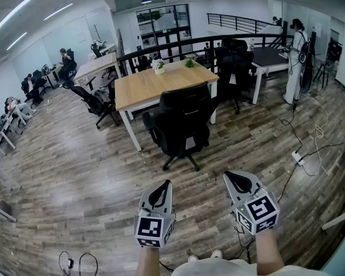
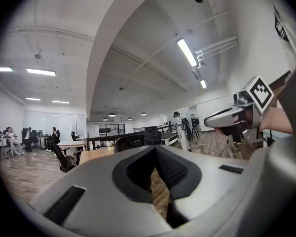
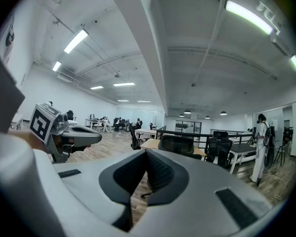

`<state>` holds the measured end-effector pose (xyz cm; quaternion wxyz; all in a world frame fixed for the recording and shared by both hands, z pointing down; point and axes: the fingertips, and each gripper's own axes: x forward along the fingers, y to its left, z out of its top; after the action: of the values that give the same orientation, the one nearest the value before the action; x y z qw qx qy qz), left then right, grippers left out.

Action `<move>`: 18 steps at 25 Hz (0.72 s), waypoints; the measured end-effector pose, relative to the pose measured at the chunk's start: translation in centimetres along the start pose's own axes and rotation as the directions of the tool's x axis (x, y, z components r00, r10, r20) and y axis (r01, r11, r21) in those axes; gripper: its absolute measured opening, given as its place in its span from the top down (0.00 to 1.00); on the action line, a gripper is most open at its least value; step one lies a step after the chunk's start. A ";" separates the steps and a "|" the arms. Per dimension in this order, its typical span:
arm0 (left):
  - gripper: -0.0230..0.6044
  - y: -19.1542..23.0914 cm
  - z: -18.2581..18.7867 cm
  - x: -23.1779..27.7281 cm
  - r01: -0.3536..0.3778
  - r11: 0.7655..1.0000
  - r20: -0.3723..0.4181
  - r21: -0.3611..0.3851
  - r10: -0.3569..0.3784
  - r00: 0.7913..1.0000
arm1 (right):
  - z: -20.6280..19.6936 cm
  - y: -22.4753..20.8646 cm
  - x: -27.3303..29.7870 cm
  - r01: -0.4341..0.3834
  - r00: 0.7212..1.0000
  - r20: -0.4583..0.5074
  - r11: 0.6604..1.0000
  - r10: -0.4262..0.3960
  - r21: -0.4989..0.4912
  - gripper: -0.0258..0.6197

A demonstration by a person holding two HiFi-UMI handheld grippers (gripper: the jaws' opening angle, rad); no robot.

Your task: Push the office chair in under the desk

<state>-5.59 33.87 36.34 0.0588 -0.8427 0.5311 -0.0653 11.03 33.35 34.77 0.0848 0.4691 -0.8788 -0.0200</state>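
A black office chair (image 1: pixel 181 122) stands at the near side of a wooden desk (image 1: pixel 139 87) with white legs, its backrest toward me and its seat partly out from under the top. My left gripper (image 1: pixel 163 188) and right gripper (image 1: pixel 237 180) hang side by side over the wood floor, well short of the chair. Both are shut with nothing held. In the left gripper view the chair (image 2: pixel 133 142) shows beyond the closed jaws. The right gripper view shows the chair (image 3: pixel 177 144) ahead, with the left gripper (image 3: pixel 64 135) off to its left.
Two potted plants (image 1: pixel 159 68) sit on the desk. Another black chair (image 1: pixel 95 102) stands at its left, more chairs (image 1: pixel 236 62) behind right by a dark table (image 1: pixel 270 56). A person (image 1: pixel 296 56) stands at the far right. Cables and a power strip (image 1: pixel 297 157) lie on the floor right.
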 end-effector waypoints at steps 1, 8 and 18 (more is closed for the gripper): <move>0.95 -0.1 0.0 0.0 0.001 1.000 -0.002 0.002 -0.001 1.000 | 0.0 0.0 0.0 0.002 1.000 0.001 1.000 -0.002 0.001 0.94; 0.95 -0.4 0.2 0.3 -0.004 1.000 -0.005 0.005 0.004 1.000 | -0.2 -0.6 -0.1 0.004 1.000 -0.002 1.000 -0.004 -0.002 0.94; 0.95 -1.7 0.2 0.5 -0.006 1.000 -0.020 0.006 0.006 1.000 | -0.6 -1.9 -0.8 -0.010 1.000 0.002 0.998 0.009 0.059 0.94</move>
<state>-3.82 34.14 36.49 0.0565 -0.8402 0.5341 -0.0751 13.11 33.00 35.03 0.0702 0.4673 -0.8813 0.0061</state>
